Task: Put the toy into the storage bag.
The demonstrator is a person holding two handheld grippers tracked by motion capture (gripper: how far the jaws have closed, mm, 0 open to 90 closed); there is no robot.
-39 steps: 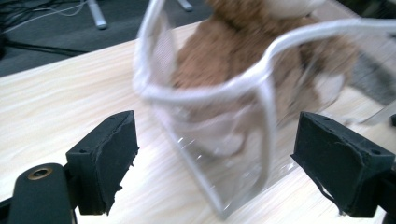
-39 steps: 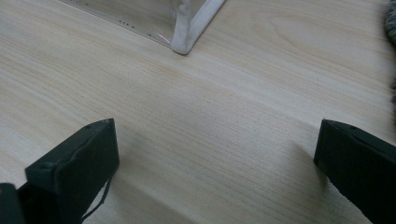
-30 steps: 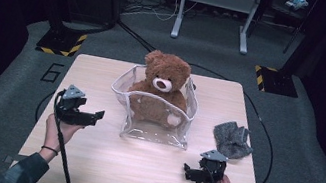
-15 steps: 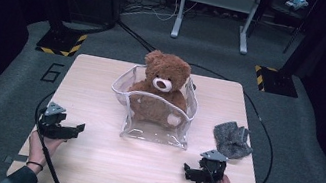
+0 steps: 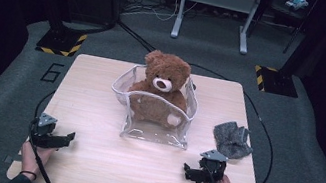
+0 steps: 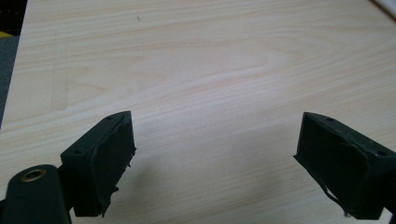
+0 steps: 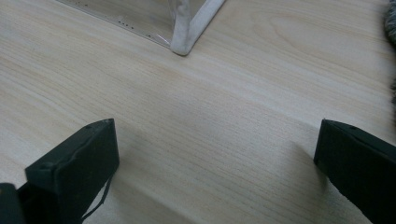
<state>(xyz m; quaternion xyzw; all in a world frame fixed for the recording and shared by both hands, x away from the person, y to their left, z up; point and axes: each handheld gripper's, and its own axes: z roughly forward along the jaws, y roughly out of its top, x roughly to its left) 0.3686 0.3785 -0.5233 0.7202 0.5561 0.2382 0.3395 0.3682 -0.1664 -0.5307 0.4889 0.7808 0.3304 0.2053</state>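
A brown teddy bear (image 5: 160,91) sits upright inside a clear plastic bag (image 5: 154,126) with a white rim at the middle of the wooden table (image 5: 100,90). A grey cloth (image 5: 231,139) lies to the bag's right. My left gripper (image 5: 66,138) rests near the table's front left corner, open, with bare wood between its jaws (image 6: 215,154). My right gripper (image 5: 186,171) sits near the front edge below the bag's right corner, also open over bare wood (image 7: 217,158). The bag's white-edged corner (image 7: 187,35) shows ahead of the right jaws.
The table stands on grey carpet. Black cables (image 5: 265,135) loop round its right side. Yellow-black striped stand bases (image 5: 60,43) flank the far corners, and a grey metal frame (image 5: 213,9) stands behind. The cloth's edge (image 7: 391,18) shows at the right gripper view's border.
My left gripper has drawn back from beside the bag's left to the table's front left corner. The right gripper, bear, bag and cloth have stayed put.
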